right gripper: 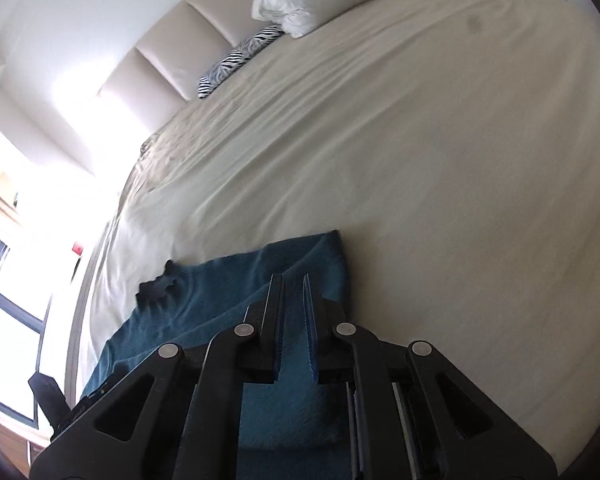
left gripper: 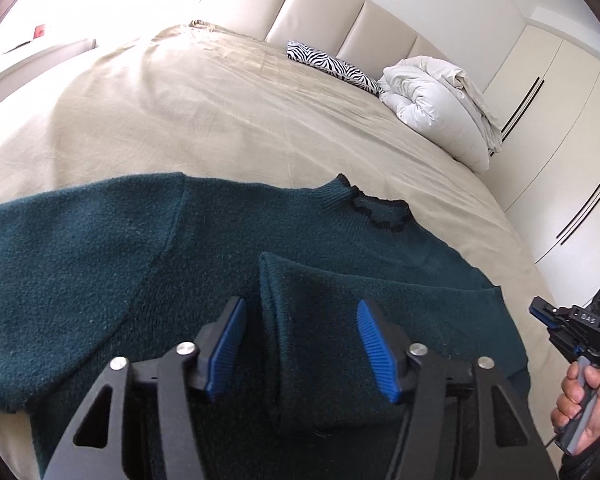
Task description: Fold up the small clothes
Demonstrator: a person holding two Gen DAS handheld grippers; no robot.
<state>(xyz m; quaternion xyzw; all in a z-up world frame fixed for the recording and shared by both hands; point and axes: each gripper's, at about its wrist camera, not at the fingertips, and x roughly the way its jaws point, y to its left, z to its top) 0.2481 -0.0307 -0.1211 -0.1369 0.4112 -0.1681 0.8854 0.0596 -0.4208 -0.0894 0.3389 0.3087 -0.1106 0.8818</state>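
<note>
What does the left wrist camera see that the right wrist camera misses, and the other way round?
Only the left wrist view shows the sweater's outstretched sleeve, the other sleeve folded over the body, the wardrobe doors, the person's hand holding the right gripper, and the open left gripper.

Only the right wrist view shows the bright window and the right gripper close up, its pads near together with a slim gap and nothing between.

Both show the green sweater, beige bed, zebra cushion, white duvet and headboard.
</note>
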